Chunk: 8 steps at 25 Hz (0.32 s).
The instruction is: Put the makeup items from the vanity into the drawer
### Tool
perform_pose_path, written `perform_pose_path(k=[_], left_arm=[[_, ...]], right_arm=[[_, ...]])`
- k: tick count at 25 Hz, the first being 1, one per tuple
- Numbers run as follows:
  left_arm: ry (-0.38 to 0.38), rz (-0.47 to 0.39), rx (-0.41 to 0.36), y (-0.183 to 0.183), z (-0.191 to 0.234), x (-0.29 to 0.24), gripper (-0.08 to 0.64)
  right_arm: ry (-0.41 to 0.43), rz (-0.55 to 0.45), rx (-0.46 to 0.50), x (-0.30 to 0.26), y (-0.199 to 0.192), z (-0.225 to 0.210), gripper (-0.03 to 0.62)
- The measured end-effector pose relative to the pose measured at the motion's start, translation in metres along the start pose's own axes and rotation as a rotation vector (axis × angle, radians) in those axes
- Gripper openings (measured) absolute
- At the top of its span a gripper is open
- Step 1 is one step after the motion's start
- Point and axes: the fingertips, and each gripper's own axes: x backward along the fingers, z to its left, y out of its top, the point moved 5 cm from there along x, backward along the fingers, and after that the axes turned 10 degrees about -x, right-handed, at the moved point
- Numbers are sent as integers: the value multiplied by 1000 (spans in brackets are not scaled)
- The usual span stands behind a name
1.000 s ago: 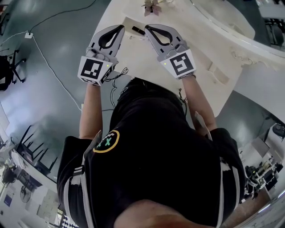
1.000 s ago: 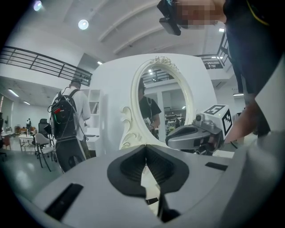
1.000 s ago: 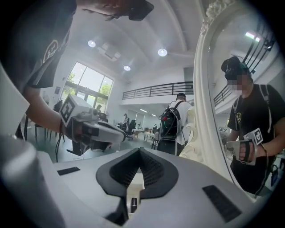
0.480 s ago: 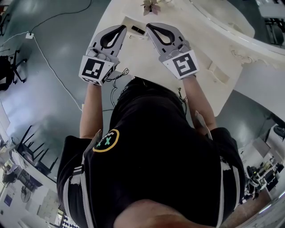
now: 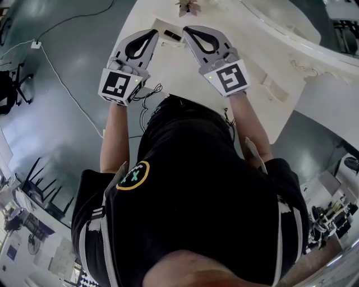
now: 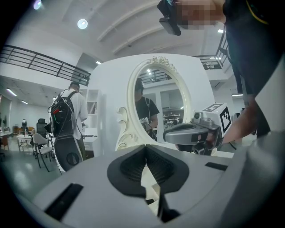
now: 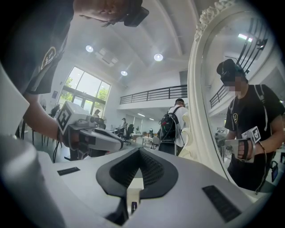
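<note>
We hold left gripper (image 5: 152, 35) and right gripper (image 5: 187, 29) over the desk (image 5: 174, 75), both jaws pressed together, empty; a small dark makeup item (image 5: 172, 36) lies between their tips.

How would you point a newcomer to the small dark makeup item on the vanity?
In the head view, find the white vanity top. Just past the tips of the left gripper and the right gripper, between them, lies a short stick-shaped item. It is dark against the pale surface, unlike the pale ornament farther back.
</note>
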Motion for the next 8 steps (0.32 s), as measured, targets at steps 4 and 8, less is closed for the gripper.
perform_pose_path(k=[4,8], left_arm=[[-1,-1,0,-1,1,-1,21],[1,-2,-1,-2,1,-2,21]], right_arm=[[-3,0,2,-1,-2,-1,18],[0,2,12,-2,-5,-2,20]])
